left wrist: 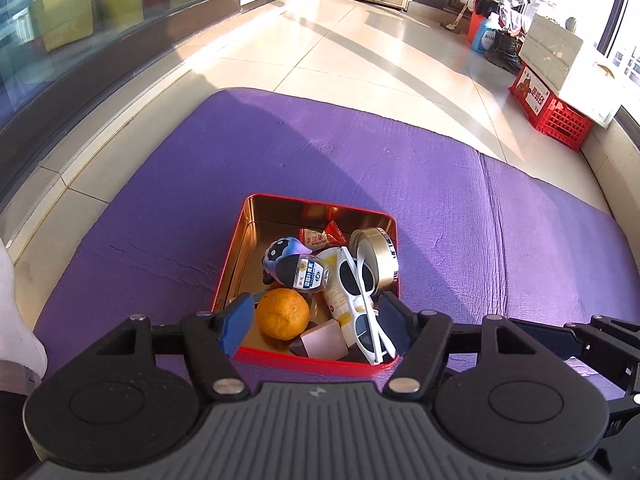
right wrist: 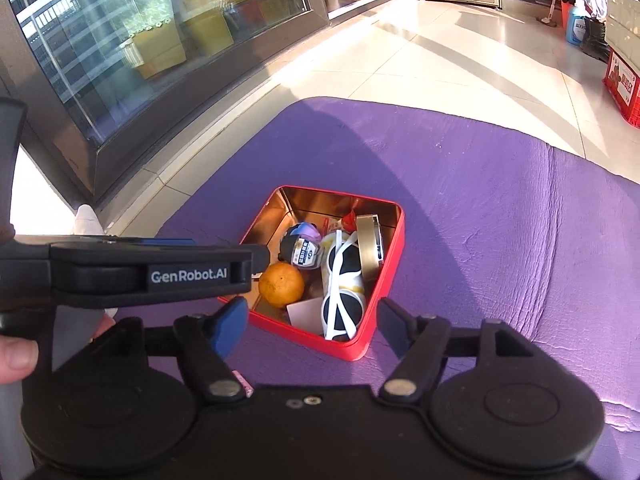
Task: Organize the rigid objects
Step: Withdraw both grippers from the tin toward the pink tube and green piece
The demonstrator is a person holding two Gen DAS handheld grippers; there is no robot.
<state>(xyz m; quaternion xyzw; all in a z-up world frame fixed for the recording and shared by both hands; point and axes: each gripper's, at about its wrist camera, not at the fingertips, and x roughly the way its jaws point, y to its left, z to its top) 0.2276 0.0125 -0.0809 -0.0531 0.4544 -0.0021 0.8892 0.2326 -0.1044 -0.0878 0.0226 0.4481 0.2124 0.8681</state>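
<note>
Red tin [left wrist: 240, 256] on purple mat [left wrist: 480, 208], directly ahead of left gripper [left wrist: 316, 322], the nearer; right gripper [right wrist: 312, 324] just behind. Both spread wide, empty. White sunglasses [left wrist: 360, 292] inside, long axis running away. "GenRobot.AI" legible; small bottle [left wrist: 310, 276] label probably Chinese.

Both views are brightly lit by strong sunlight, which is admitted from the right. The tiled floor [left wrist: 360, 52] is washed out by glare, and long diagonal shadows are cast across it. A broad curved shadow is thrown over the purple mat [left wrist: 460, 216]. Warm reflections are seen inside the red tin [left wrist: 256, 240]. Straight lines are bent toward the edges by fisheye distortion. The centre is rendered sharply.
</note>
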